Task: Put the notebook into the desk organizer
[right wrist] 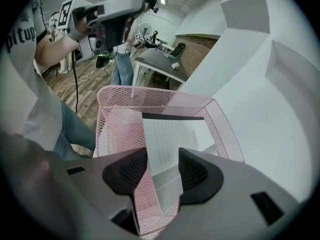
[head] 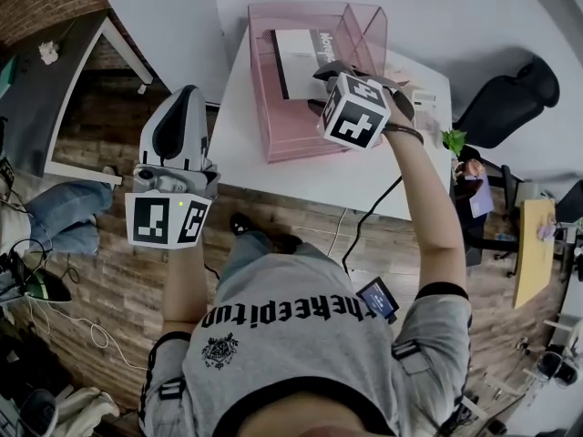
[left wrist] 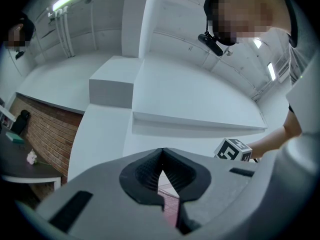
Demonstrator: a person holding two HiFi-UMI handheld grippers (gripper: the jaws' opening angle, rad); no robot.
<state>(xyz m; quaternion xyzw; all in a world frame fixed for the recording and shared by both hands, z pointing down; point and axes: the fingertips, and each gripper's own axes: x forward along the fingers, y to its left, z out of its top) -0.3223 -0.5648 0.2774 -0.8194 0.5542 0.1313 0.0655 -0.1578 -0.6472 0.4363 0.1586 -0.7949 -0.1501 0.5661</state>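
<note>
Entry: notebook placement.

- Desk organizer [head: 273, 126]: pink mesh, standing on the white tabletop [head: 310, 176] near its far left corner. A slanted divider split it into a wide left compartment and a narrower right one, as the head view showed.
- Notebook [head: 301, 57]: already inside the organizer, in the wide compartment left of the divider. It had a white cover with a dark band along one edge. In the right gripper view the notebook [right wrist: 170, 134] leaned against the organizer's [right wrist: 120, 114] mesh, dark edge uppermost.
- Right tool [head: 319, 89]: reached over the organizer's near rim, pointing steeply down into it. In its own view the right tool [right wrist: 163, 171] had its jaws wide apart, not clamped. The notebook's lower part showed in the gap between them. Whether either pad brushed the cover could not be told.
- Left tool [head: 187, 98]: held left of the organizer, off the tabletop and over the wooden floor [head: 118, 271]. In its own view the left tool [left wrist: 161, 176] had its jaws together at the tips, with nothing gripped. A sliver of pink mesh was visible through the slot below the tips.
- The right tool's marker cube [left wrist: 232, 150] appeared at the right of the left gripper view.
</note>
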